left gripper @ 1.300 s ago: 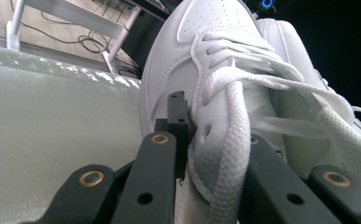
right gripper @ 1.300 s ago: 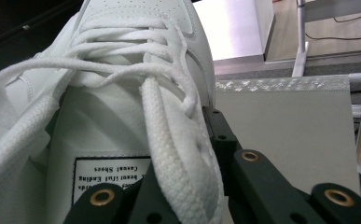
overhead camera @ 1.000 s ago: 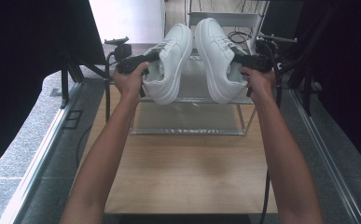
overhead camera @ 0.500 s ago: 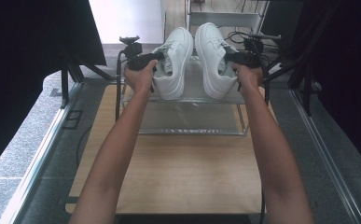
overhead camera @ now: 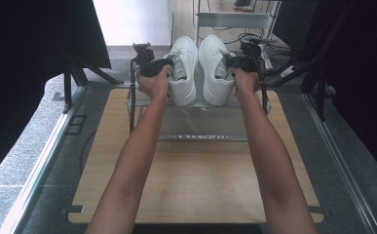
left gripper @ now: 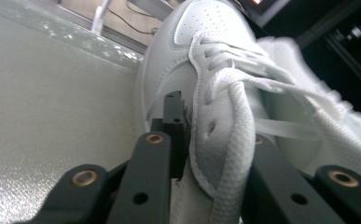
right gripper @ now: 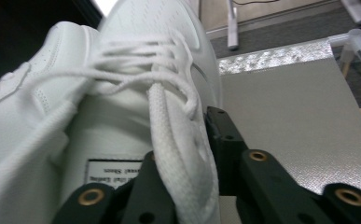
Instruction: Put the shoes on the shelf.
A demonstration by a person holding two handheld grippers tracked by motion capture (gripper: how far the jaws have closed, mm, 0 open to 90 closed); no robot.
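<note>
The left white lace-up sneaker (left gripper: pixel 215 84) is pinched at its collar by the left gripper (left gripper: pixel 201 154); the right white sneaker (right gripper: pixel 159 93) is likewise pinched by the right gripper (right gripper: pixel 183 172).

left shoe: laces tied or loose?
Cannot tell. In the left gripper view the left shoe shows laces threaded through the eyelets, with the left gripper clamping its side wall, but no knot in frame.
</note>
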